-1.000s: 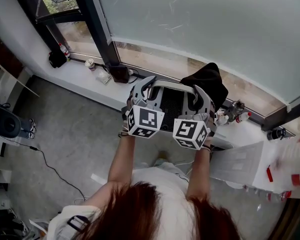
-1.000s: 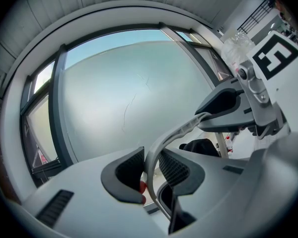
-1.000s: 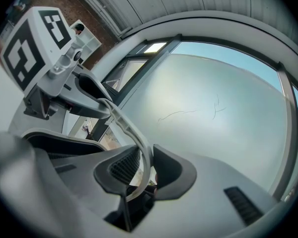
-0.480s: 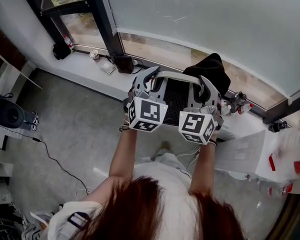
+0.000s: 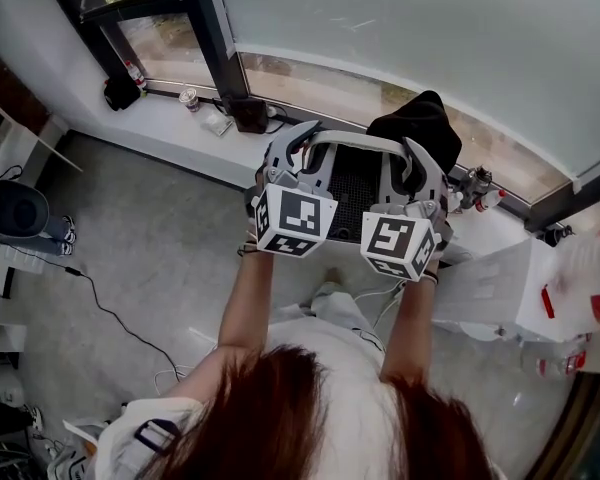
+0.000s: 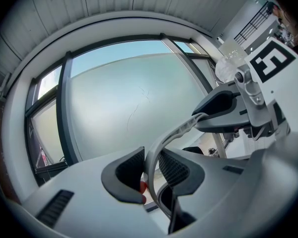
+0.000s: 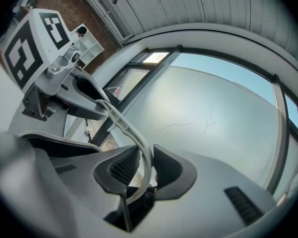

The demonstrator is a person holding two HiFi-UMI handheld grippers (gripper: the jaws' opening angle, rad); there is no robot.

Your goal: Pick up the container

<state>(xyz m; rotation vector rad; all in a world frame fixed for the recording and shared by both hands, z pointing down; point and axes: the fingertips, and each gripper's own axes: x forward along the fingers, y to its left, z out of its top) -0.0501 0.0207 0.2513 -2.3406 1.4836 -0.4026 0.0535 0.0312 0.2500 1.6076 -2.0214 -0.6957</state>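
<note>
The container is a basket with a white rim and black mesh walls. It hangs in the air in front of the person, over the window sill's edge. My left gripper is shut on the rim's left side, and my right gripper is shut on its right side. In the left gripper view the white rim curves between the dark pads of the left gripper across to the right gripper. In the right gripper view the rim sits pinched in the right gripper.
A white window sill runs under large glass panes, with a cup, a black pouch and a black cloth on it. Bottles stand at the right. A white table is at the right; a cable lies on the floor.
Both grippers, still shut on the container's rim, have carried it a little higher and further toward the window. The grip looks the same.
</note>
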